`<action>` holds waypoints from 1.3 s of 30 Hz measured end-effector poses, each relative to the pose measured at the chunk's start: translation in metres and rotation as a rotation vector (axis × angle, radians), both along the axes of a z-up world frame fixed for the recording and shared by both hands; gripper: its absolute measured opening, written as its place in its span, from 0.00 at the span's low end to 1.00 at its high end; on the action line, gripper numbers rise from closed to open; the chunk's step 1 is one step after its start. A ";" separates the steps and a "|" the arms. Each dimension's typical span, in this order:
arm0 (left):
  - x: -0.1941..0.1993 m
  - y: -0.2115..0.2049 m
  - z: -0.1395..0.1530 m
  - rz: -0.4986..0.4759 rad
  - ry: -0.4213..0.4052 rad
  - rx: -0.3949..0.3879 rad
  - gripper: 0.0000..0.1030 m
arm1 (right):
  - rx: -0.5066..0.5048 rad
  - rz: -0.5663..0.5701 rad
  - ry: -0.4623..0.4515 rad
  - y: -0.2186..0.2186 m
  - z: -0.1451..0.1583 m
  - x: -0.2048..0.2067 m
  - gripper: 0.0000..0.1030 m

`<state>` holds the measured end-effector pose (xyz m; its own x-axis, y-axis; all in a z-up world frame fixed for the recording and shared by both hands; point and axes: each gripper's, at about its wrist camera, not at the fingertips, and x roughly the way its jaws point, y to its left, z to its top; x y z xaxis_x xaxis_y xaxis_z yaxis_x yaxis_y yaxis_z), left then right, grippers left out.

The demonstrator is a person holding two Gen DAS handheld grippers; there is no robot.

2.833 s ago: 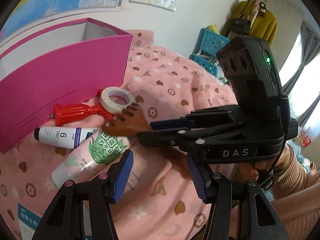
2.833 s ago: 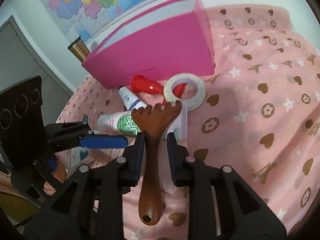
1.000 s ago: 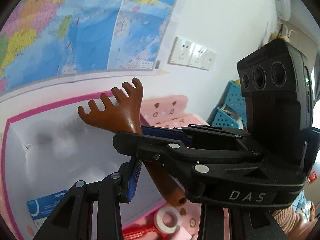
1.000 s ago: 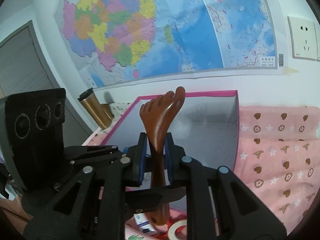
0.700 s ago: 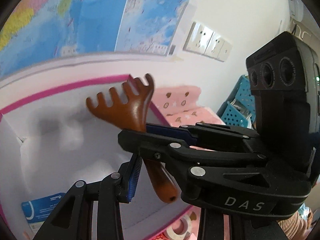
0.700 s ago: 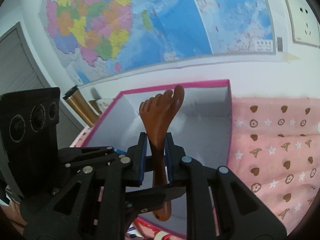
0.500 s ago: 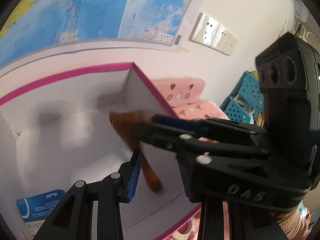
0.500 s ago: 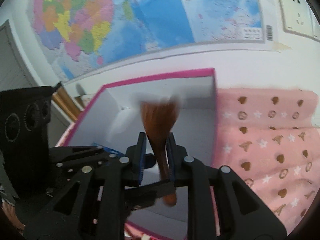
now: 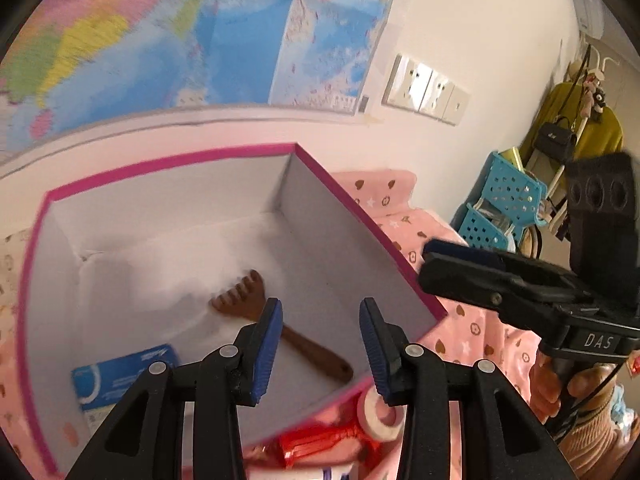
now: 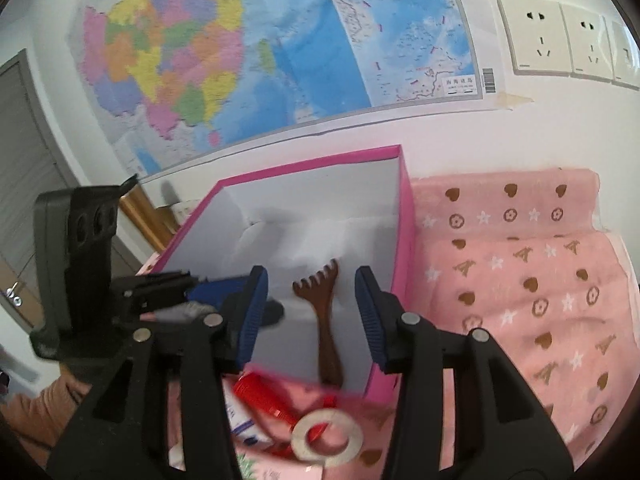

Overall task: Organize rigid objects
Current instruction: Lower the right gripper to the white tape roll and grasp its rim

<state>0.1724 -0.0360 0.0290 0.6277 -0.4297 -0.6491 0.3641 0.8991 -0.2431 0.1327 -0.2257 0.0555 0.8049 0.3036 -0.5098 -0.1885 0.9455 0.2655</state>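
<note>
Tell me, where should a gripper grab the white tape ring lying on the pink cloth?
Probably from above, one finger in the hole and one outside, pinching the band of the white tape ring. It lies flat, so its sides sit low; the red tool crowds its left edge.

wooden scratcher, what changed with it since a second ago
The right gripper let go of the wooden scratcher; it dropped out of the jaws, which are opening, and now lies flat inside the pink box. The tape roll and red tool stay outside on the pink cloth.

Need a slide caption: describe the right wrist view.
Wooden back scratcher lies inside pink box; right gripper jaws opening, empty.
</note>
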 end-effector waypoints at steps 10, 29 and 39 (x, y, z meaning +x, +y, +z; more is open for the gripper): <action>-0.060 0.022 0.004 0.005 -0.065 -0.021 0.46 | 0.019 0.028 0.058 0.006 -0.037 -0.048 0.48; -0.071 -0.023 -0.068 -0.077 0.140 0.009 0.46 | -0.024 -0.059 0.237 -0.007 -0.109 -0.045 0.48; -0.065 -0.041 -0.077 -0.091 0.173 0.020 0.43 | -0.068 -0.044 0.246 -0.003 -0.116 -0.033 0.48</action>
